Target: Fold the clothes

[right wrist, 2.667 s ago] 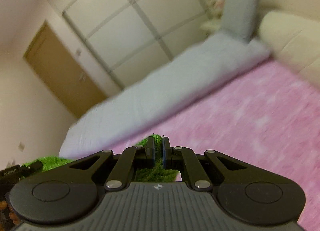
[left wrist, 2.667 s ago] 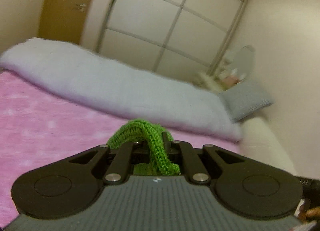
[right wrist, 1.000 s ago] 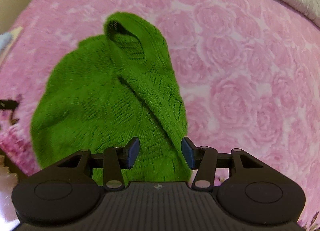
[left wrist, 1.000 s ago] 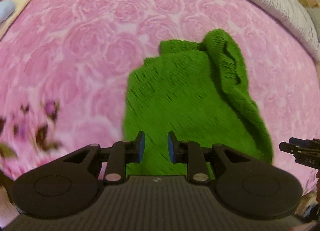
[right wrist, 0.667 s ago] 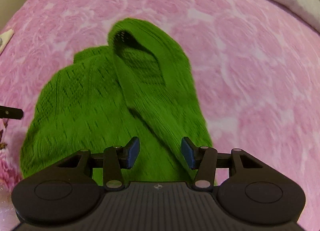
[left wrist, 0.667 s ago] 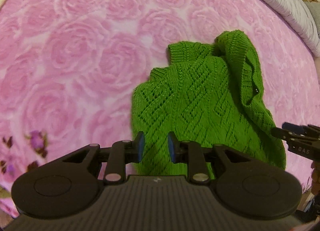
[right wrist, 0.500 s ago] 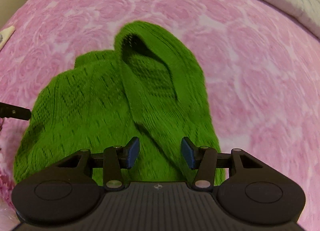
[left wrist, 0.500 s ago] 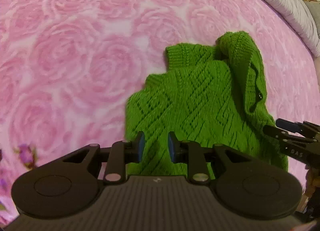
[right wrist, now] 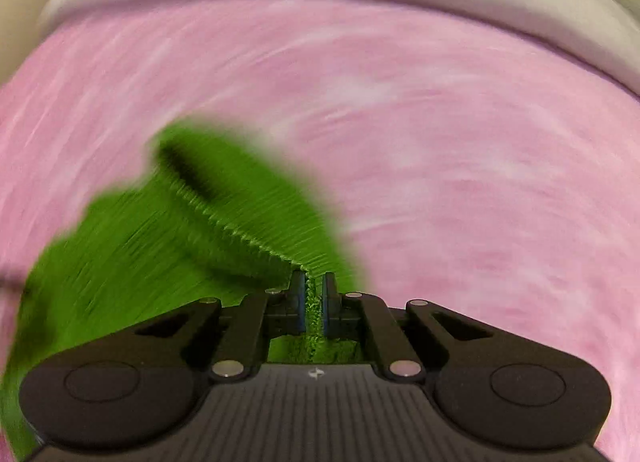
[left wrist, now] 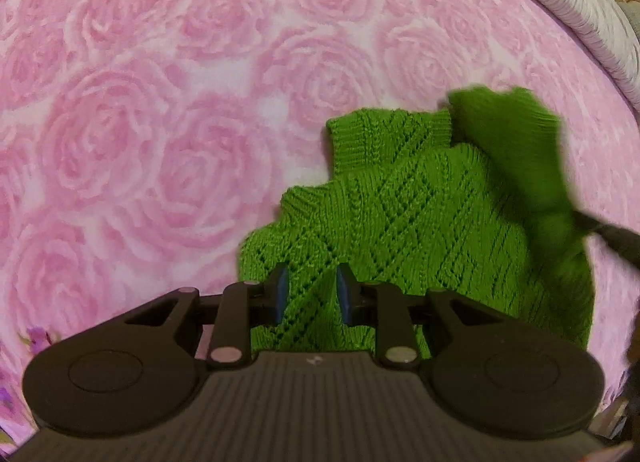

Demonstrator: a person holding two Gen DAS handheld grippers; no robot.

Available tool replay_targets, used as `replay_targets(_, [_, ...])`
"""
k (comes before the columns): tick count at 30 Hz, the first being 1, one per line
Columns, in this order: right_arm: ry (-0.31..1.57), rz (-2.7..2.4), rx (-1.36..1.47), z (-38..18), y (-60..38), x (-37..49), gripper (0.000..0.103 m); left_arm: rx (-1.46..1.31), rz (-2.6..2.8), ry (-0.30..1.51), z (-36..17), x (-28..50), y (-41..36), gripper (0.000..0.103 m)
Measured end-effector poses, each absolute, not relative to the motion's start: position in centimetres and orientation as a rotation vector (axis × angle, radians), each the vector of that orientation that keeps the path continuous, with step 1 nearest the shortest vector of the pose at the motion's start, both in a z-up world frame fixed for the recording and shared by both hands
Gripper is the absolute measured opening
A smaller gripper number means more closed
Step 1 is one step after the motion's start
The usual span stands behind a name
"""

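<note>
The right claw [right wrist: 313, 294] now pinches a ridge of the green sweater [right wrist: 168, 246] between its blue pads, jaws nearly closed with knit bunched in the gap. Half a second ago those jaws stood wide above the cloth, holding nothing; since then they have closed on the sleeve fold. The right view is heavily smeared, so the claw is judged to be moving fast, probably pulling the sleeve [left wrist: 516, 150] out toward 3 o'clock to spread it.

The left claw [left wrist: 310, 292] is narrow-open with nothing in it. Its pads hover over the sweater's near hem at 6 o'clock, as they did half a second ago; whether they touch the knit cannot be told.

In the left view the sweater lies at 3 to 5 o'clock on the pink rose blanket [left wrist: 160, 134]. Its body is sharp and flat, while the sleeve at 2 o'clock is blurred and lifted, with the right claw's dark tip entering from 3 o'clock. A grey quilt [left wrist: 576, 2] edges the bed at 1 o'clock.

The garment looks only half spread, so folding proper has probably not begun.
</note>
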State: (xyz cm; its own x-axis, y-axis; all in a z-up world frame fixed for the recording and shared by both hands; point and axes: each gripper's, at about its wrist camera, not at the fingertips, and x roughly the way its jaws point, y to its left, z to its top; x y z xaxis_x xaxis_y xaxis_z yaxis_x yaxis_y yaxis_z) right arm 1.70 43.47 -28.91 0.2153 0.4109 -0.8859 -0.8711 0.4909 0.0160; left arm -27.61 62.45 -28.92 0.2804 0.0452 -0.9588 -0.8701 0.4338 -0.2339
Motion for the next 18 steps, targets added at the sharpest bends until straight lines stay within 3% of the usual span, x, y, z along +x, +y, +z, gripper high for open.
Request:
replay_targets(4, [1.141, 0.730, -0.358, -28.3, 39.7, 9.9, 0.005, -0.907, 0.742, 1.115, -28.7, -26.7, 62.8, 0.021])
replay_targets(7, [1.177, 0.677, -0.368, -28.4, 38.0, 11.6, 0.020, -0.893, 0.732, 1.113, -28.7, -25.9, 62.9, 0.021])
replay_targets(9, [1.192, 0.710, -0.369, -28.5, 37.8, 11.1, 0.041, -0.885, 0.723, 1.113, -28.7, -25.3, 62.9, 0.021])
replay_targets(18, [1.214, 0.875, -0.346, -28.3, 39.3, 9.4, 0.044, -0.863, 0.700, 1.075, -29.0, -23.0, 65.5, 0.021])
